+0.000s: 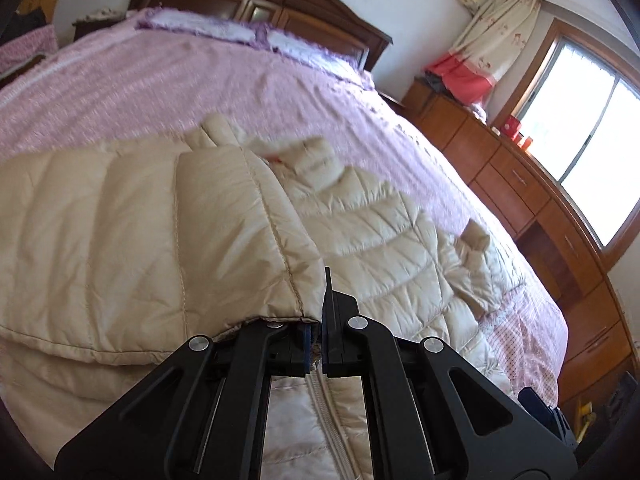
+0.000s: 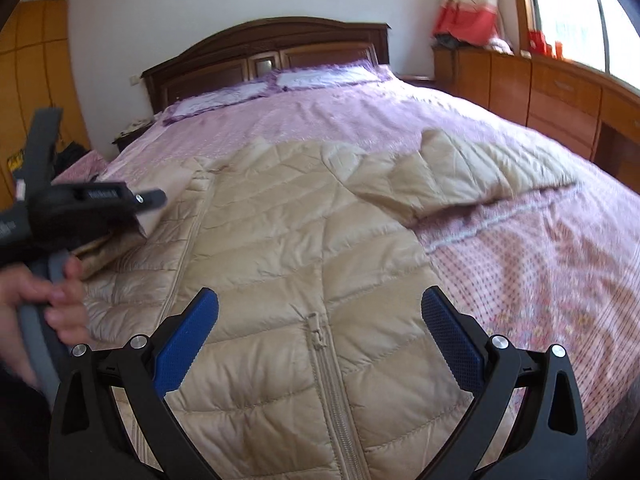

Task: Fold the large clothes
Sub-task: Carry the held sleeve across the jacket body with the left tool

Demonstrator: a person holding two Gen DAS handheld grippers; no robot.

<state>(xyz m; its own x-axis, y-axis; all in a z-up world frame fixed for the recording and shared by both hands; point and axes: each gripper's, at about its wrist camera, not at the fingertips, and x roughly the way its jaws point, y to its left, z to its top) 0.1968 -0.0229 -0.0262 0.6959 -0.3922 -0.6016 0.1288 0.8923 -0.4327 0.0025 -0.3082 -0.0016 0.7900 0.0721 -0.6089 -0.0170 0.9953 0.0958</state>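
A cream quilted down jacket (image 2: 304,248) lies front up on the pink bedspread (image 2: 520,280), zipper (image 2: 324,360) running toward me. In the left wrist view my left gripper (image 1: 316,344) is shut on the hem corner of the jacket (image 1: 168,240), which is lifted and drawn over the body. The same left gripper (image 2: 136,216) shows at the left edge of the right wrist view, held by a hand (image 2: 48,300), with cream fabric pinched in it. My right gripper (image 2: 320,320) stands open above the lower zipper, blue pads (image 2: 452,344) wide apart, nothing between them. One sleeve (image 2: 472,168) lies spread to the right.
The dark wooden headboard (image 2: 272,48) and purple-edged pillows (image 2: 312,80) are at the far end. Wooden drawers (image 2: 560,96) run along the right wall under a window (image 1: 580,128). Bare pink bedspread lies beyond the jacket and to its right.
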